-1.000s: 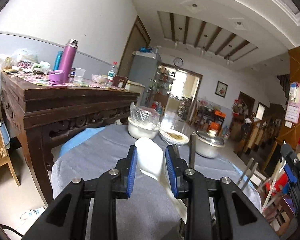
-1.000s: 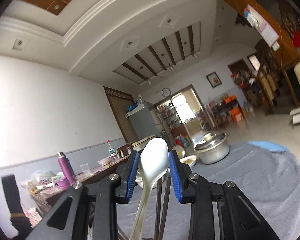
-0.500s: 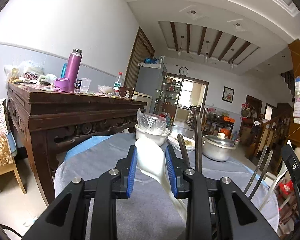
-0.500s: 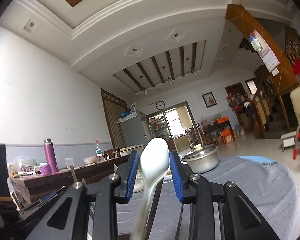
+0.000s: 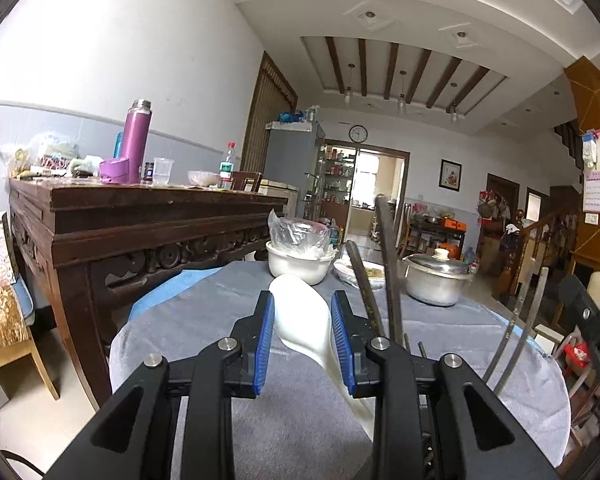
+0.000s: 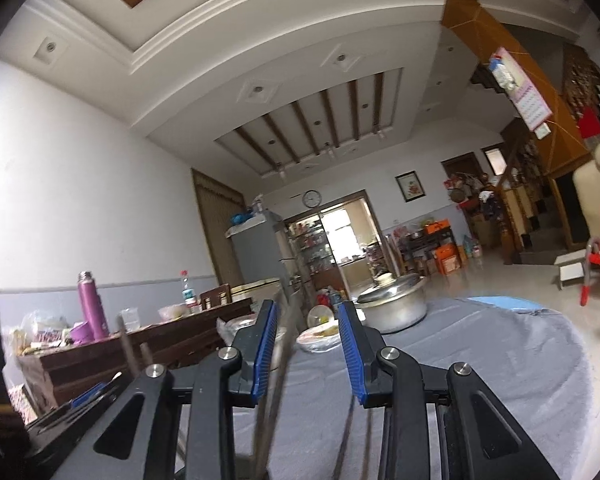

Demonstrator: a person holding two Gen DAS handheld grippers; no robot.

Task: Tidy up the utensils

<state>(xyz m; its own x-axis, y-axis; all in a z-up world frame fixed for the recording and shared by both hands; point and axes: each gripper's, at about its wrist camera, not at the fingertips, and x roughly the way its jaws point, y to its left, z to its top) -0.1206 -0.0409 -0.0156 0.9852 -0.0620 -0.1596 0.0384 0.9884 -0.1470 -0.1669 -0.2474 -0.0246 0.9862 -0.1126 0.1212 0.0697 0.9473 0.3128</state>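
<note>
We can read almost nothing here. The wall clock point(image 5: 358, 134) above the doorway has a dial, but its numerals are too small for us to make out. The calendar point(image 5: 595, 170) hanging on the orange pillar carries rows of print we cannot read. The water bottle point(image 5: 227, 165) on the wooden sideboard wears a label, also illegible. White letters at the right edge of the left wrist view are cut off.

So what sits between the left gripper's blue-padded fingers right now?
In the left wrist view, the left gripper is shut on a white ceramic spoon, bowl pointing forward.
</note>
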